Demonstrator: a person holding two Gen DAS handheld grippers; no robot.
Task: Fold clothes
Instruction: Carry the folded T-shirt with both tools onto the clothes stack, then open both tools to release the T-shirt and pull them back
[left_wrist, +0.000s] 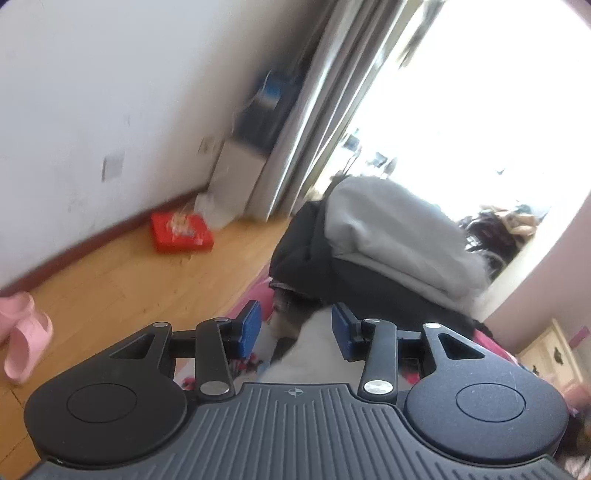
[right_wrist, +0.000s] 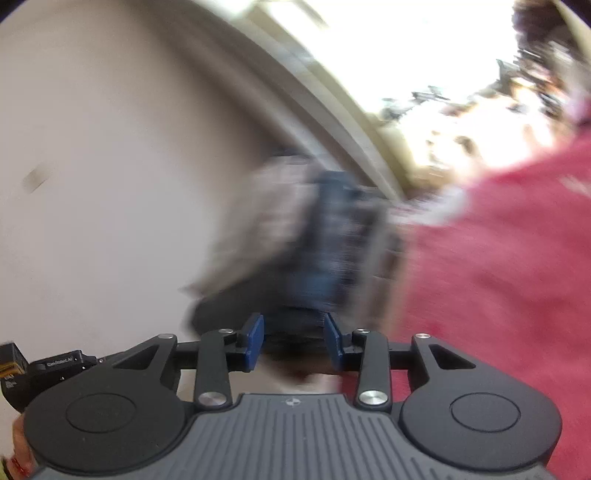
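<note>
Both grippers held up over a heap of clothes, jaws parted.

The left gripper (left_wrist: 295, 330) stands with its blue pads apart and a white garment (left_wrist: 310, 354) lying between them, not pinched; beyond it a grey top (left_wrist: 399, 229) sits on dark clothes (left_wrist: 306, 251). The right gripper (right_wrist: 293, 341) is parted too, nothing plainly clamped; ahead is blur, with a red cloth (right_wrist: 498, 266) to its right. A small white label on a black device (right_wrist: 62, 363) at that view's left edge is too blurred to read. A red box (left_wrist: 181, 232) lies on the wooden floor (left_wrist: 110, 288).
</note>
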